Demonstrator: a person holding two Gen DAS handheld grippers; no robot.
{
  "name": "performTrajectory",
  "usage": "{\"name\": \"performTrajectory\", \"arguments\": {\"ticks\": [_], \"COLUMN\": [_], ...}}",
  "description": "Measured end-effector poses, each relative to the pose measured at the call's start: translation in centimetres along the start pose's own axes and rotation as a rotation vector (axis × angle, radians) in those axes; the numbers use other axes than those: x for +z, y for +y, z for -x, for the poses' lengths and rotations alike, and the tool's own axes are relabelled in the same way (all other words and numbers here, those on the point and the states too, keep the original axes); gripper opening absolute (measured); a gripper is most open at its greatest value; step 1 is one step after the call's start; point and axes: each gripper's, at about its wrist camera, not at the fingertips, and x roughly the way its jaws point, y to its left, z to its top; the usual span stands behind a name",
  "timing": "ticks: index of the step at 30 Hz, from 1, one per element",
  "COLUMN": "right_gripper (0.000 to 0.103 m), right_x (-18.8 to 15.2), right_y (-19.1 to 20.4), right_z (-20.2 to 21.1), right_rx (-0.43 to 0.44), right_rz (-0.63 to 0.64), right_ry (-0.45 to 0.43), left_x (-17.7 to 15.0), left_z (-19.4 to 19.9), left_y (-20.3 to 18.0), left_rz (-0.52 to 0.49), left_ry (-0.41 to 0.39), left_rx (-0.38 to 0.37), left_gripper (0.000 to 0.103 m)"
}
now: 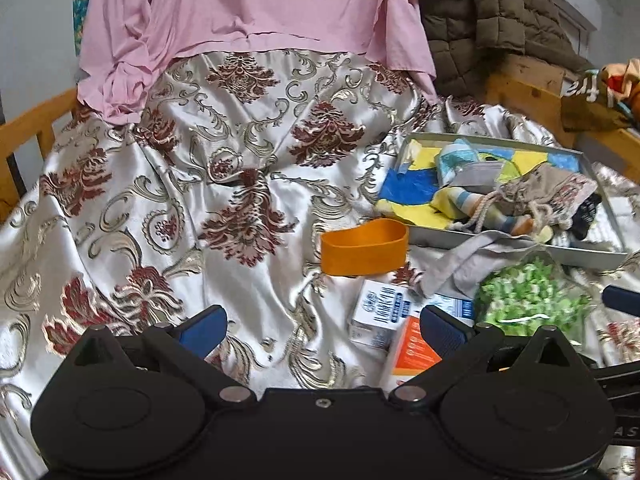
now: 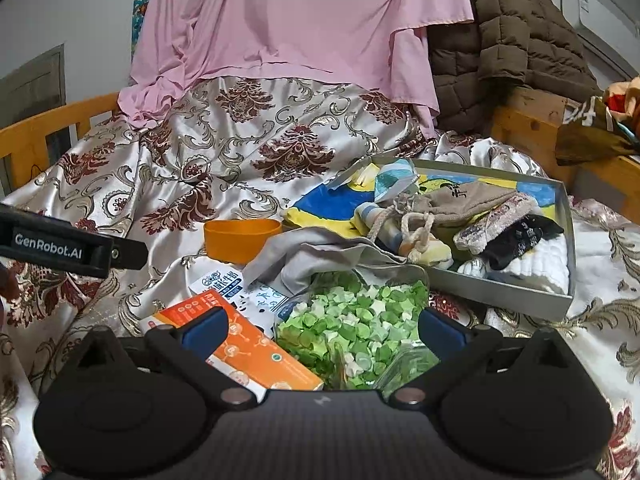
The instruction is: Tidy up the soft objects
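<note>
Hovering right gripper (image 2: 322, 330), jaws wide, over bag of green pieces (image 2: 352, 328) | left gripper (image 1: 322, 330) wide, empty | risk: slippery bag sliding off grey cloth (image 2: 304, 256).

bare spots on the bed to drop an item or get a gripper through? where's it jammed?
Free: the wide stretch of patterned bedspread, bordered by the pink cloth, the wooden rail and the orange cup.

Crowded: near right. Grey tray is full of soft items; grey cloth, cartons and the bag of green pieces overlap before it.
</note>
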Motion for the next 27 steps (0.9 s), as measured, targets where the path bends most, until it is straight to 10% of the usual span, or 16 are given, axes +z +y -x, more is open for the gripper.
{"name": "performTrajectory", "arguments": {"ticks": [18, 27], "right_gripper": [0.103, 0.103], "right_x": [1.2, 2.9], "right_y": [0.6, 0.7], "right_z": [-3.7, -5.7], "right_rx": [-0.037, -0.061], "right_rz": [0.011, 0.026], "right_ry": [-0.022, -0.034], "left_x": [1.6, 2.4], "left_z": [-6.3, -9.0], "left_y": [2.6, 3.4], "left_rz": [0.124, 0.036], "left_ry": [0.005, -0.071], "left_rx": [-0.007, -0.179], "left_gripper": [0.102, 0.102]}}
